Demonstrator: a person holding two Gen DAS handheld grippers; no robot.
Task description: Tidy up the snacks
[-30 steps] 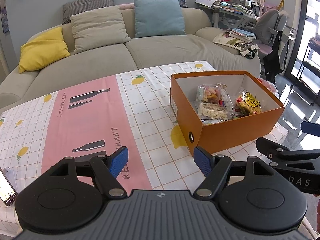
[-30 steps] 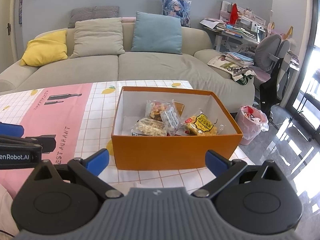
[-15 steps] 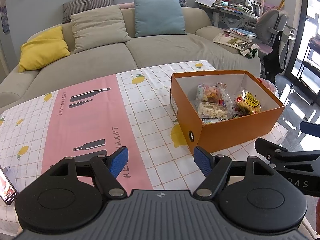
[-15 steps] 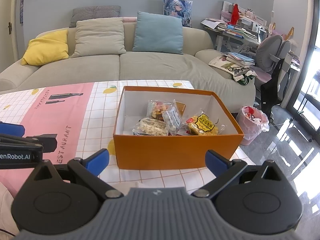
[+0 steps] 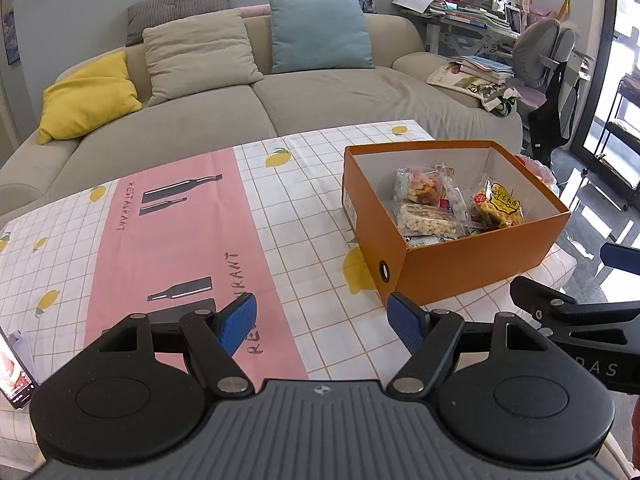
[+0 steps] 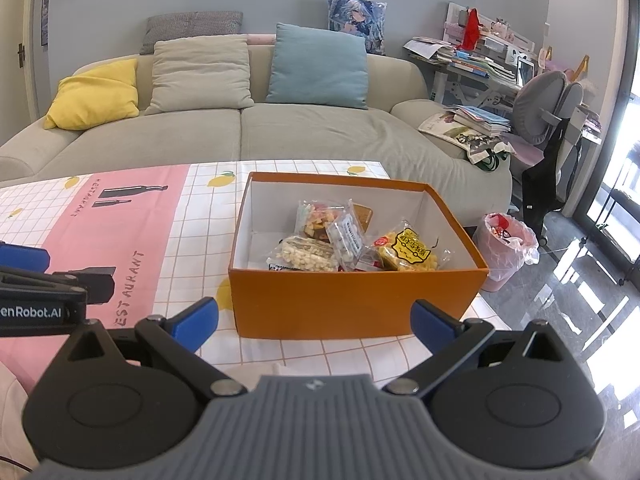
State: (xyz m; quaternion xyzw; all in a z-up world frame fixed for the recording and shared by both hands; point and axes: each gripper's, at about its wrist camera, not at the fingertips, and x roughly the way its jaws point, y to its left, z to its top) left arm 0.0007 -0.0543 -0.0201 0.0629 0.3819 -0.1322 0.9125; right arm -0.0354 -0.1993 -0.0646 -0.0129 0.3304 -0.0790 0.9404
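Both tools gape empty before the snack-filled orange box (image 6: 352, 304) near sofa (image 6: 240, 136).

Home living room (sofa (image 6: 248, 136), cushions, cluttered desk (image 6: 480, 64))

Orange box (image 6: 352, 304) — pink-white lemon-print tablecloth (image 5: 168, 240) — blue fingers (image 5: 238, 324).

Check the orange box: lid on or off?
Off. The orange box is open-topped, no lid in view, white inner walls and snack packets visible inside.
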